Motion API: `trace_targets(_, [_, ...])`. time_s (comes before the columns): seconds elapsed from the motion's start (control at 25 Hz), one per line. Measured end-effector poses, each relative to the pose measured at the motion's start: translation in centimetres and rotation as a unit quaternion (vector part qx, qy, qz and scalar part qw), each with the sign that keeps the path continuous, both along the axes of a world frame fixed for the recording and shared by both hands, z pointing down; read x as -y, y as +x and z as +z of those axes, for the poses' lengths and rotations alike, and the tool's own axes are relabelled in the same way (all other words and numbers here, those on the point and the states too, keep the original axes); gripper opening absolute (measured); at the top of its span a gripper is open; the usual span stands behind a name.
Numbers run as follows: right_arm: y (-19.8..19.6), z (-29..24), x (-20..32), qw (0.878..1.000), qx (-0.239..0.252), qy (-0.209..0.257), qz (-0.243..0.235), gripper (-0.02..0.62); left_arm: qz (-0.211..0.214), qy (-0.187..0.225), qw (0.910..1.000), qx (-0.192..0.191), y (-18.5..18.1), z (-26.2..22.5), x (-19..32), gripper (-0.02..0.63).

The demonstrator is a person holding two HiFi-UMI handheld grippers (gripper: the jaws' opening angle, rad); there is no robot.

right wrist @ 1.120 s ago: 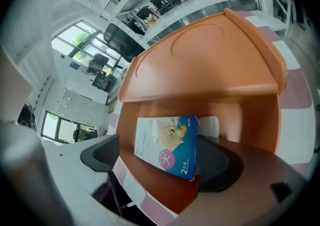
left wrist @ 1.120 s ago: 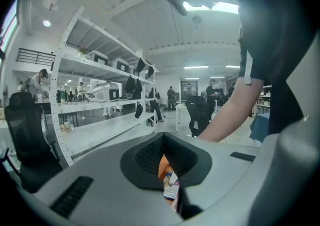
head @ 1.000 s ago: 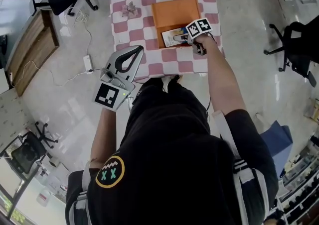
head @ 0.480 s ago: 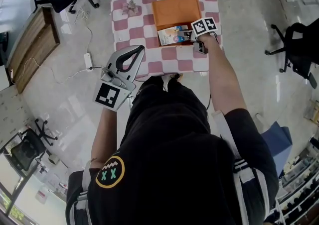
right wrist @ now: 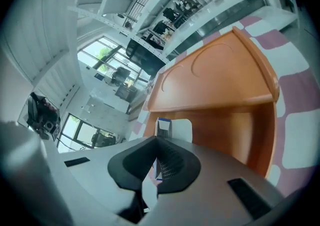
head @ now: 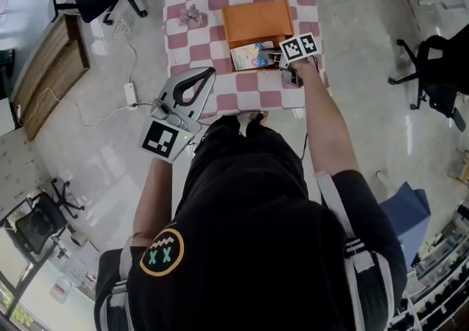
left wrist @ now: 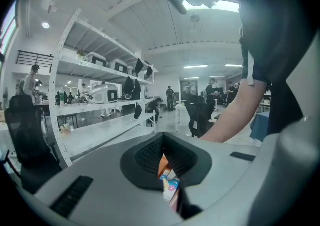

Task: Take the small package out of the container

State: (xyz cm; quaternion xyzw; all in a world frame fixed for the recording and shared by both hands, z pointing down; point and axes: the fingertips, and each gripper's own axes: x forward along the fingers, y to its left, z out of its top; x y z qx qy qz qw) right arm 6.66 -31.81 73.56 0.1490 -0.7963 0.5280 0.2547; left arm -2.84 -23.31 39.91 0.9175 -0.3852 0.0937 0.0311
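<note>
Head view – the right gripper (head: 281,58) pinches the small package (head: 251,56) at the near edge of the orange container (head: 256,22) on the checkered table (head: 192,44).

Left gripper view – the left gripper (left wrist: 162,139) has its jaws together, holding nothing.

Right gripper view – the jaws squeeze the small package's edge.

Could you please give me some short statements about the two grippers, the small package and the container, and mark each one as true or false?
1. The right gripper is closed on the small package. True.
2. The container is blue. False: it is orange.
3. The left gripper reaches into the container. False: it is at the near edge of the table, away from the container, and it holds nothing.
4. The table has a pink and white checked cover. True.
</note>
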Motion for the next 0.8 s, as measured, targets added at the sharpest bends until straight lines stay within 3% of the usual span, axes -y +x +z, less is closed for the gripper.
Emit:
trace_targets(0.44, [1.5, -5.3, 0.1, 0.996, 0.027, 0.087, 0.019, 0.021, 0.039, 0.024, 0.9990, -0.003, 1.8, -1.3, 1.3, 0.017])
trace_targets(0.8, [1.5, -13.9, 0.9, 0.977, 0.046, 0.208, 0.030, 0.021, 0.068, 0.037, 0.9970, 0.005, 2.2, -1.3, 2.5, 0.017])
